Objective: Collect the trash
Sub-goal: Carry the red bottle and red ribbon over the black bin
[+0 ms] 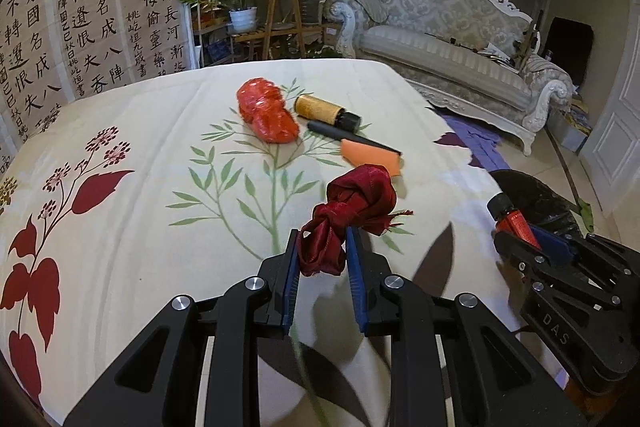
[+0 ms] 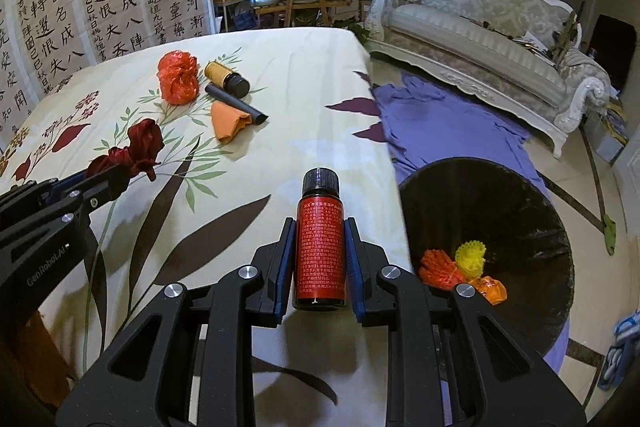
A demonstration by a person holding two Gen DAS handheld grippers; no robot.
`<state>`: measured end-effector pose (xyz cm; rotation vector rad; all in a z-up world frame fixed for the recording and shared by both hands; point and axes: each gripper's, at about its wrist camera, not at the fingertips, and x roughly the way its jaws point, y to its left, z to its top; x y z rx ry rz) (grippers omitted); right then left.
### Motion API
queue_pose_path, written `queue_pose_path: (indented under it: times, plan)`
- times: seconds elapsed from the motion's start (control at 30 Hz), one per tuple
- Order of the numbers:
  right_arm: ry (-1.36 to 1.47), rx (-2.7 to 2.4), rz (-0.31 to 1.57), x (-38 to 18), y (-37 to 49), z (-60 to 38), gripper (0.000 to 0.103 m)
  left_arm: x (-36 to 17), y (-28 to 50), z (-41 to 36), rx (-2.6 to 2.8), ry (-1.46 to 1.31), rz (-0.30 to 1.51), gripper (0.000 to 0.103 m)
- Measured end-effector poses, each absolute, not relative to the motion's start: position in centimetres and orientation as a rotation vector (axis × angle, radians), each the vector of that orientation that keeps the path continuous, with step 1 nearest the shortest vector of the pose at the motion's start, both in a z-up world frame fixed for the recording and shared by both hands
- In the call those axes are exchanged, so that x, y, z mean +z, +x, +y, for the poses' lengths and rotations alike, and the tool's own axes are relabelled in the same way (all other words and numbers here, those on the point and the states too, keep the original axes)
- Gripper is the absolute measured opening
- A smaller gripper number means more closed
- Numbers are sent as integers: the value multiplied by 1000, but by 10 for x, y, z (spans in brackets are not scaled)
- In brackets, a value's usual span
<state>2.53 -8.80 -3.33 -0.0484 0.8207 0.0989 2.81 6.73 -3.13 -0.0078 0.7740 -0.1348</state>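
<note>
A table draped in a cream floral tablecloth (image 2: 280, 59) fills both views, its right edge dropping toward a purple cloth (image 2: 448, 123) spread on the floor. Beside that edge, on the floor, stands a black trash bin (image 2: 492, 199) holding three crumpled pieces: one red-orange (image 2: 436, 267), one yellow (image 2: 472, 255), one orange (image 2: 490, 289).

The left gripper (image 1: 322, 255) hangs above the near part of the tablecloth, its blue-padded fingers (image 1: 291, 283) closed on a knotted dark red ribbon (image 1: 352, 211), which rises out past the fingertips. The right gripper (image 2: 320, 259) sits over the table's near right edge, close to the bin, clamping a small red-labelled bottle (image 2: 320, 247) with a black cap between its pads; the bottle points forward along the fingers.

Further back on the cloth lies a cluster of remaining items: a crumpled red plastic wrapper (image 1: 266, 115); just right of it, a yellow-labelled bottle (image 1: 324, 109) on its side; a black tube (image 1: 348, 135) lying diagonally in front of that bottle; and an orange scrap (image 1: 372, 157) touching the tube's near side.
</note>
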Motion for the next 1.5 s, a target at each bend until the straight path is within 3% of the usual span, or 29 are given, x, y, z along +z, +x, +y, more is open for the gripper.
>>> queue_pose_path:
  times: [0.77,1.5]
  plan:
    - [22,-143,726,-19,10,-179,23,-13,26,-23,-292,43,705,23]
    - [77,-279,700,-31,19,-252,23,-30,50,-122,-393,157,721,23]
